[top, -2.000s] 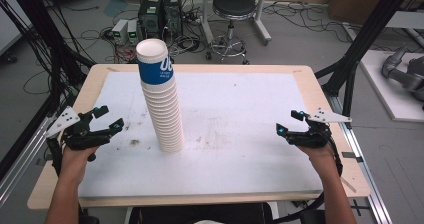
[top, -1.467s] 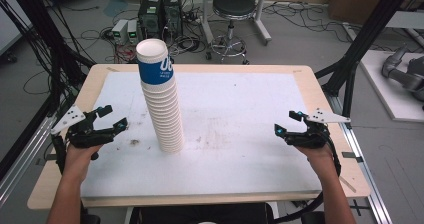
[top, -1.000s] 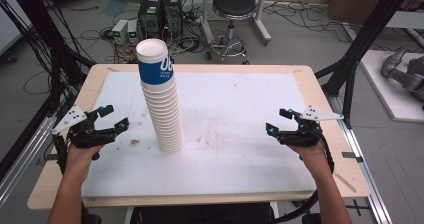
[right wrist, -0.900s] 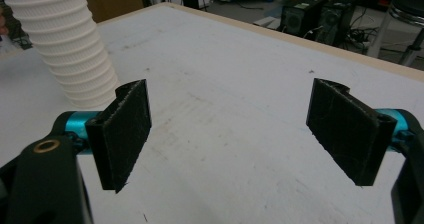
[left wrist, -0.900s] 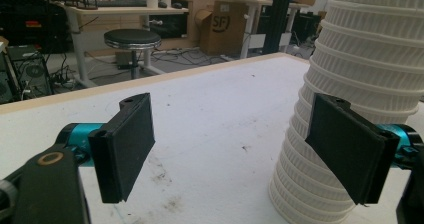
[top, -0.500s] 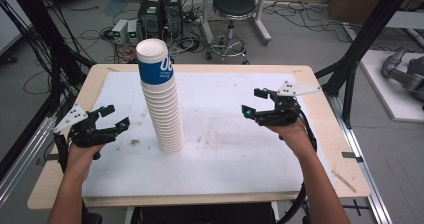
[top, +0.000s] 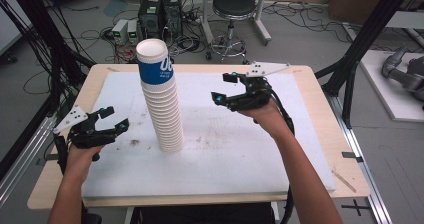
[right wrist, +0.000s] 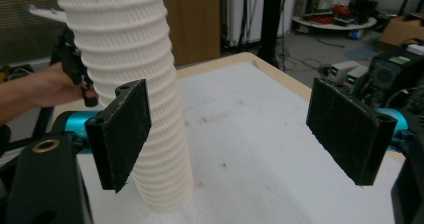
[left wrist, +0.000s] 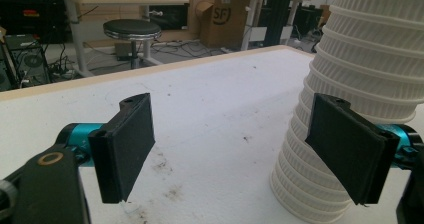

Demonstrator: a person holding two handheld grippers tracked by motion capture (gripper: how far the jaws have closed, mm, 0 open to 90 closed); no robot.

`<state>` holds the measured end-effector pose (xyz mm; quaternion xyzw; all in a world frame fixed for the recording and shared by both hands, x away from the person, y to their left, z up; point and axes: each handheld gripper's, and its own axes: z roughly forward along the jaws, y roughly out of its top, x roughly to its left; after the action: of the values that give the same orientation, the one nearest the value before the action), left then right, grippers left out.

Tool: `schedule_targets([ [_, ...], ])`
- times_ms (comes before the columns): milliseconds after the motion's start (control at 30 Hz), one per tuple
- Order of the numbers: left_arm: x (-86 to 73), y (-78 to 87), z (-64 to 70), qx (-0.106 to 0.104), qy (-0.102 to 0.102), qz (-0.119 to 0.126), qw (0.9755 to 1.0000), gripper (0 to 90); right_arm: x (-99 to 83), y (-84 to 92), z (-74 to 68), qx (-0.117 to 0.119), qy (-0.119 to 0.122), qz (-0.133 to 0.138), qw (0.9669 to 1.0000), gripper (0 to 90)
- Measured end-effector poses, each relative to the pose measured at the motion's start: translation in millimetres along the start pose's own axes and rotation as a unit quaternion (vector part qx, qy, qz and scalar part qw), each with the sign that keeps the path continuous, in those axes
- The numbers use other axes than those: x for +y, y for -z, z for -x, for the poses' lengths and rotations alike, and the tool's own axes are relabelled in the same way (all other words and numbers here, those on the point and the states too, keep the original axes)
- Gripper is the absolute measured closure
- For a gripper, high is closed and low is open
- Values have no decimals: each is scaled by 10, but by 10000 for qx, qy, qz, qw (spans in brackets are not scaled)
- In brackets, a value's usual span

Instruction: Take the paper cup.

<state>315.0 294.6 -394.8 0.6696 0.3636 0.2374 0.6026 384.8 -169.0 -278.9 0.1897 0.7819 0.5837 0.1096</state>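
From the high view, a tall stack of ribbed white paper cups [top: 162,101], the top cup banded in blue, stands a little to the nine o'clock side of the middle of the white foam-topped table [top: 280,149] and leans slightly toward twelve. The right gripper [top: 224,88] is raised at the stack's three o'clock, level with its upper half, jaws spread wide and empty, the forearm reaching in from five o'clock with the wrist bent toward the cups. The left gripper [top: 115,119] sits low at the stack's nine o'clock, near its foot, likewise spread and empty, its forearm coming straight up from six.

In the left gripper view, the stack's lower rings [left wrist: 350,84] rise at three o'clock, just behind the right-hand pad [left wrist: 350,154]; nothing lies between the two pads.

In the right gripper view, the cup column [right wrist: 135,74] stands at eleven o'clock behind the left-hand pad [right wrist: 120,134], outside the gap, with the person's other hand [right wrist: 47,89] beyond it.

I'd judge the cups light, thin-walled and easily crushed, and the tower prone to toppling. A gentle squeeze just under a rim looks safest, with the base steadied.
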Motion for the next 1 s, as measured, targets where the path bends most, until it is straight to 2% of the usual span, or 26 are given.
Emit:
schedule_targets([
  [200, -1, 6, -10, -12, 7, 4, 10000, 188, 215, -298, -113, 346, 141, 71, 9993, 183],
  [367, -3, 16, -12, -28, 35, 15, 10000, 188, 317, -431, -163, 555, 208, 90, 9982, 184],
  [500, -3, 35, -23, -7, 38, 26, 10000, 188, 414, -557, -275, 959, 338, 154, 9947, 183],
  [633, -6, 45, -30, 11, 41, 33, 10000, 188, 434, -619, -364, 1229, 414, 119, 9915, 183],
  [733, -1, 52, -30, 44, 47, 46, 10000, 188, 450, -702, -399, 1176, 505, 96, 9917, 183],
  [900, 53, 78, -21, 105, 50, 125, 9999, 188, 446, -843, -446, 1282, 386, 17, 9910, 180],
  [967, 100, 93, -5, 102, 32, 178, 9998, 188, 443, -900, -474, 1269, 450, -27, 9909, 146],
  [1000, 187, 117, 18, 118, -45, 268, 9996, 188, 441, -919, -485, 1255, 432, -39, 9911, 147],
])
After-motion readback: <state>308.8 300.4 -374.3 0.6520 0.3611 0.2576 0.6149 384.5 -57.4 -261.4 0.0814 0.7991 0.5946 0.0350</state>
